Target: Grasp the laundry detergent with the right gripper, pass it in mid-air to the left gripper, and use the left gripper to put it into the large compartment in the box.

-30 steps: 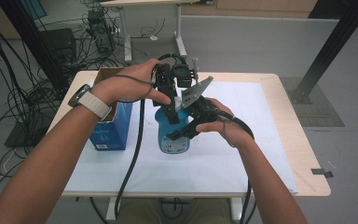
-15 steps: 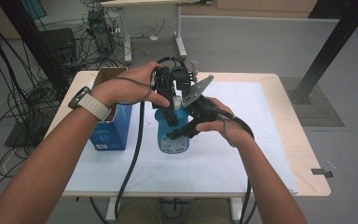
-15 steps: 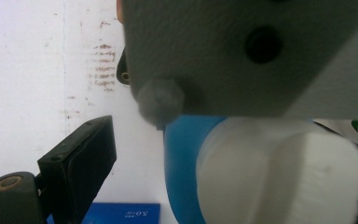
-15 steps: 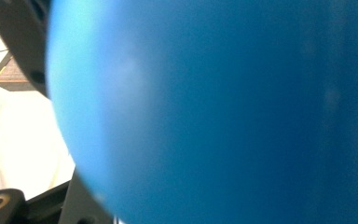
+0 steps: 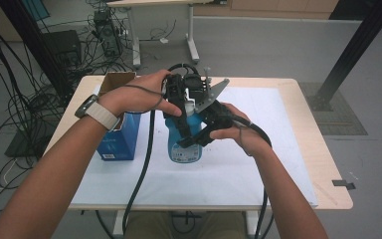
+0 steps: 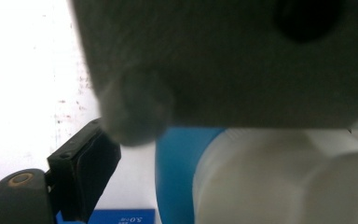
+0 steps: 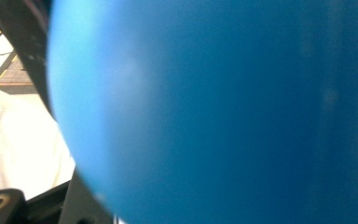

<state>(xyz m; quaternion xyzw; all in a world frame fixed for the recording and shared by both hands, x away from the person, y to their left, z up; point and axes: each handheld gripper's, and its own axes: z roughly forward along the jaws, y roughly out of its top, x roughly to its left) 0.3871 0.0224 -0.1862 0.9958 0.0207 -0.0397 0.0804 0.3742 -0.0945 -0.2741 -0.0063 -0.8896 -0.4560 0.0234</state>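
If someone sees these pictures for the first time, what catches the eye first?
First, the blue bottle standing at the middle of the white-covered table, with the right gripper clamped on its body. The left gripper sits at its white top. A blue box stands just left of them.

Blue box just beside bottle

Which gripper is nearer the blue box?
Left. The left gripper sits over the top of the blue bottle, just right of the blue box. The right gripper clamps the bottle's body from the far side, farther from the box.
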